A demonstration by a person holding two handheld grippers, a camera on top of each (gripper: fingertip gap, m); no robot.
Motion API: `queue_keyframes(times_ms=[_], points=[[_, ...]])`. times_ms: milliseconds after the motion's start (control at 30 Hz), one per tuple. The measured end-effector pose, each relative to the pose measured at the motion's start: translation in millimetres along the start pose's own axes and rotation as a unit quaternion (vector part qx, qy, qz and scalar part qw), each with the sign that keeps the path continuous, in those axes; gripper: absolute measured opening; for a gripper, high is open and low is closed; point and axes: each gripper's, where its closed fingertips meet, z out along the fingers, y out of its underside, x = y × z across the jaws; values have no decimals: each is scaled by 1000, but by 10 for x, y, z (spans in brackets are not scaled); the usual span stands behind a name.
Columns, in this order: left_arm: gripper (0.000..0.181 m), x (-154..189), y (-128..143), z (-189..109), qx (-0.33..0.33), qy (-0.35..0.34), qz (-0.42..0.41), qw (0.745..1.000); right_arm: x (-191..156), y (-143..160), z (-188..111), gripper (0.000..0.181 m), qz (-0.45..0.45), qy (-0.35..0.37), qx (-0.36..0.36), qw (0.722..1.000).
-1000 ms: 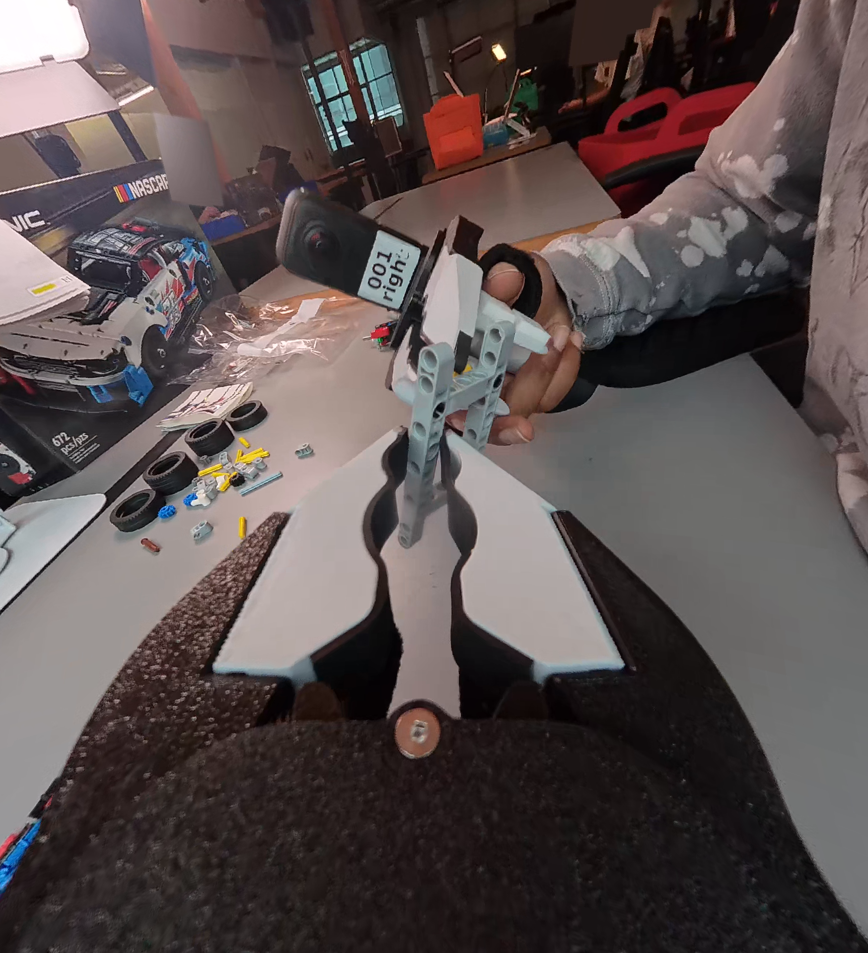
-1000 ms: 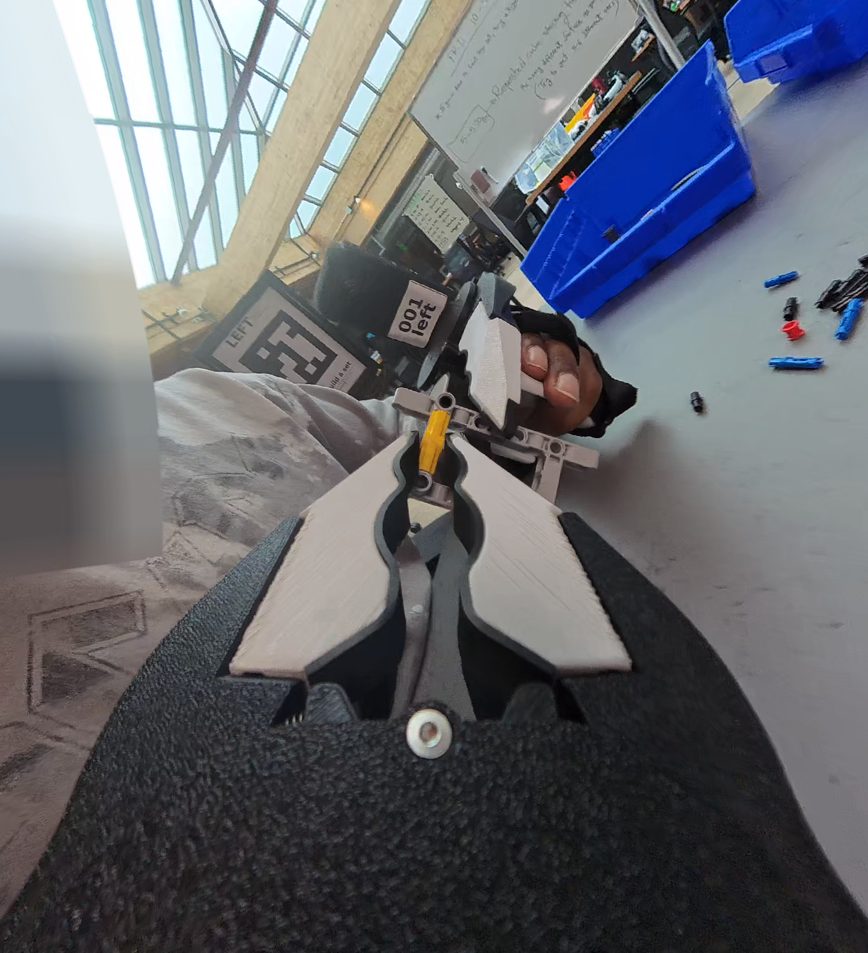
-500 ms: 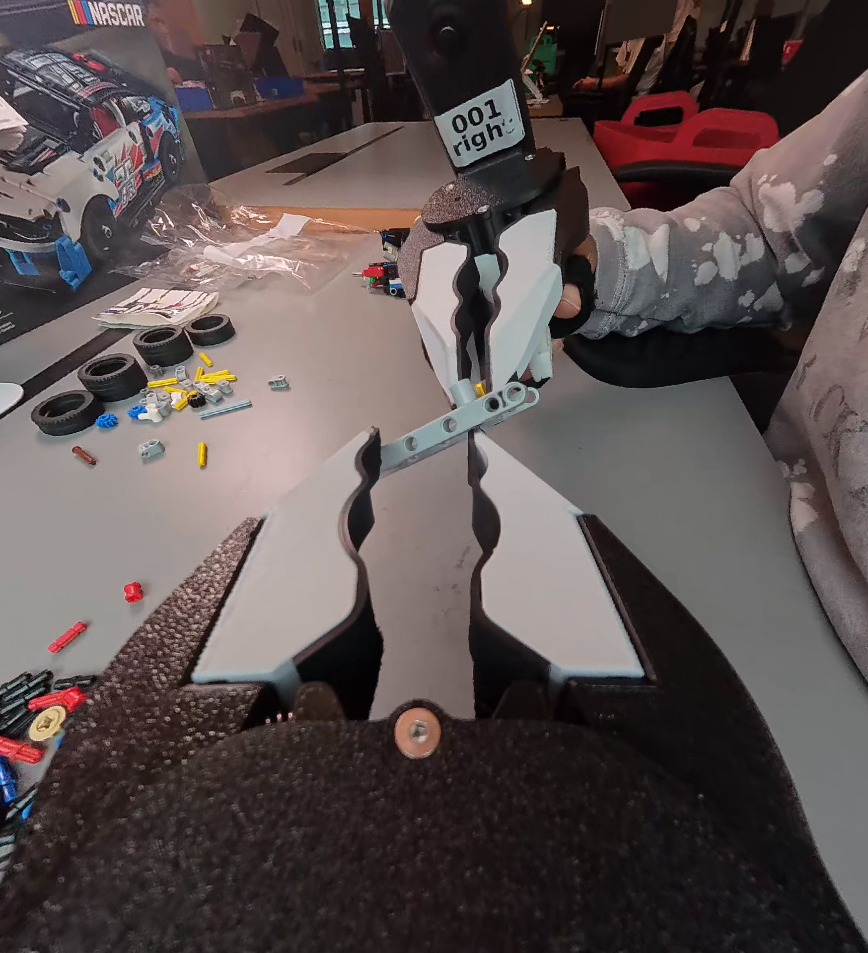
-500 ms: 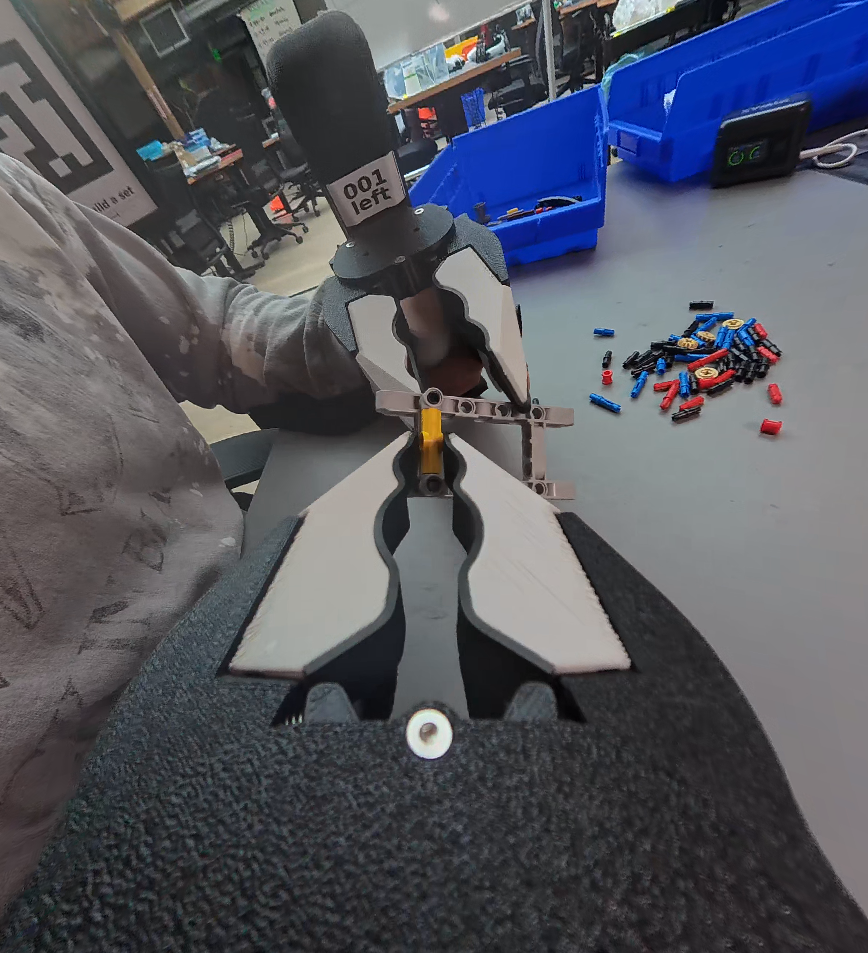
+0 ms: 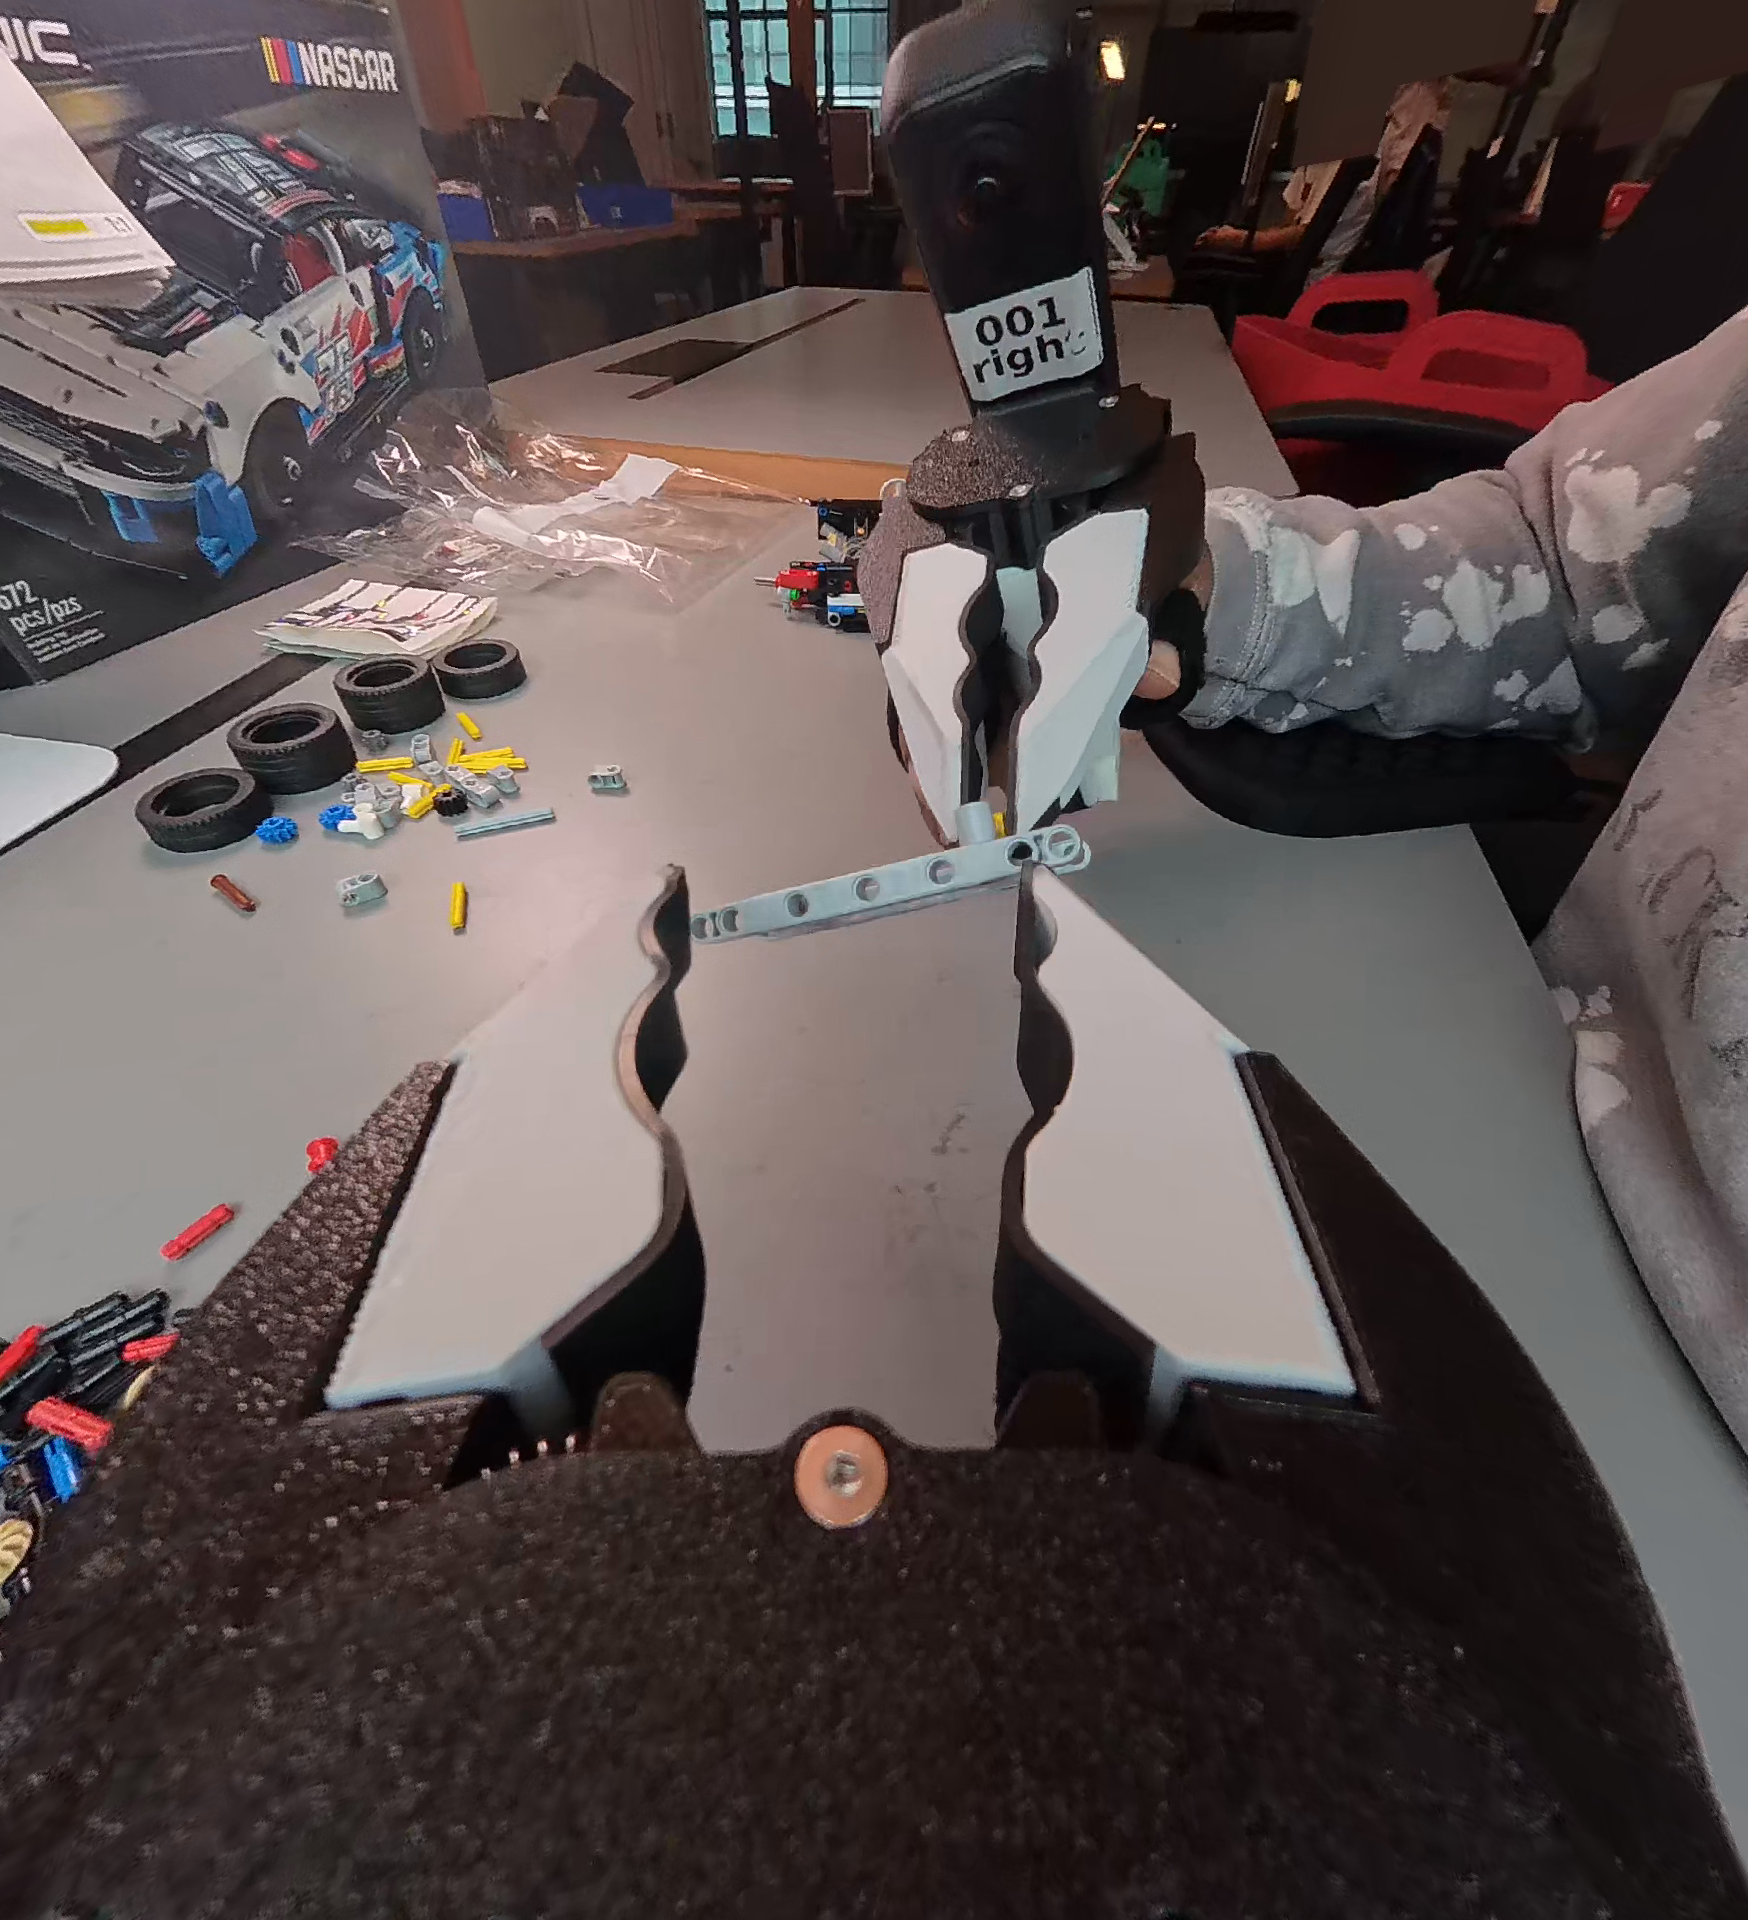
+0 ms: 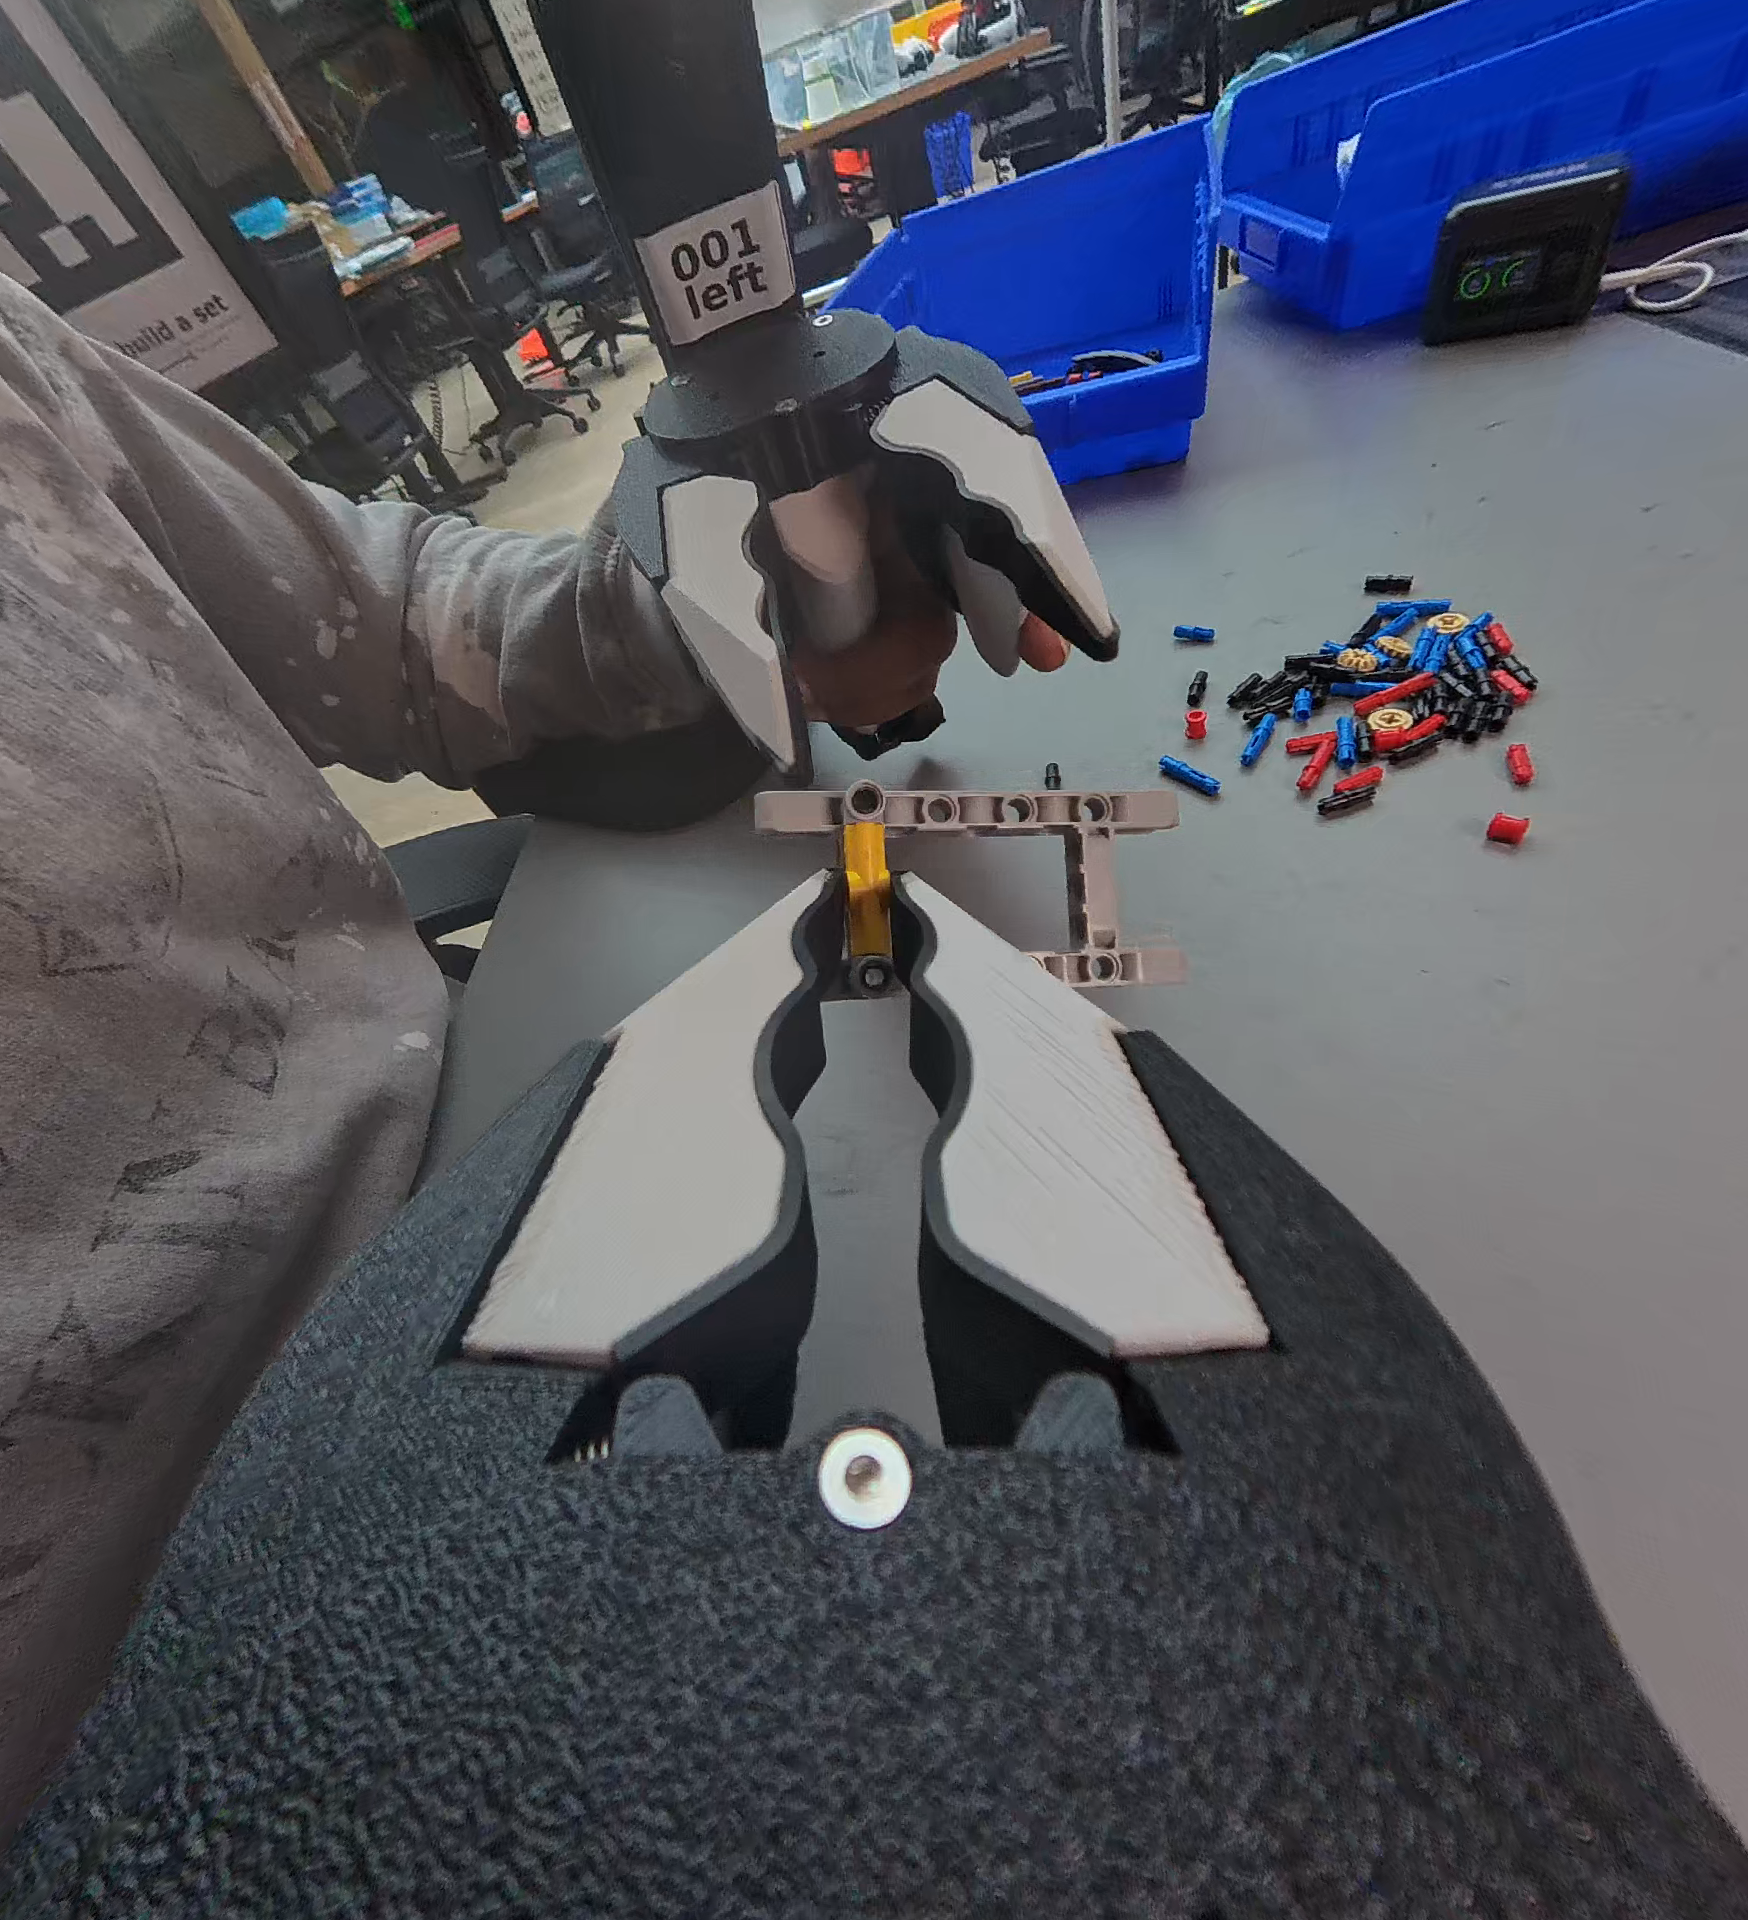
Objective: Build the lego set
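A light grey lego frame of holed beams [image 6: 1015, 810] with a yellow axle piece [image 6: 864, 902] hangs just above the grey table. My right gripper [image 6: 865, 894] is shut on the frame at the yellow piece. In the left wrist view the frame [image 5: 891, 883] shows edge-on, under the right gripper [image 5: 989, 805], which points down. My left gripper [image 5: 849, 883] is open and empty, its fingertips on either side of the beam and apart from it. It also shows in the right wrist view [image 6: 943, 707], spread wide just beyond the frame.
A pile of black, blue and red pins [image 6: 1389, 691] lies to the right of the frame. Three black tyres [image 5: 288, 743] and small yellow and grey parts [image 5: 434, 779] lie at the left, before the set's box [image 5: 174, 343]. Blue bins [image 6: 1078, 281] stand behind. Both grippers' tips are close together, under 4 cm apart.
My left gripper has opened and let go of the frame, which it held a second ago. Both grippers swung down over the table. The right gripper keeps hold of the frame.
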Motion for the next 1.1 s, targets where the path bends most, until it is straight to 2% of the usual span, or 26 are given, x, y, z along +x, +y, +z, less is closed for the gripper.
queue_keyframes(times_ms=[200,300,433,633,767,967,1100], points=[[39,-45,-103,-53,42,4,-32,999,159,69,0,8,-21,48,-16,999],[14,-134,-42,-64,31,-8,-64,997,219,100,1,8,-41,71,-25,996],[2,-255,32,-82,16,-21,-106,994,286,125,2,8,-76,103,-36,991],[3,-214,136,-18,-19,-21,-103,994,320,87,5,8,-127,136,-34,982],[14,-179,168,33,-29,-18,-99,994,333,25,-12,8,-150,153,-18,977],[22,-43,81,58,-11,17,-107,994,260,-80,-8,8,-200,161,14,966],[21,59,-53,52,18,52,-143,988,176,-170,-27,8,-262,167,48,949]])
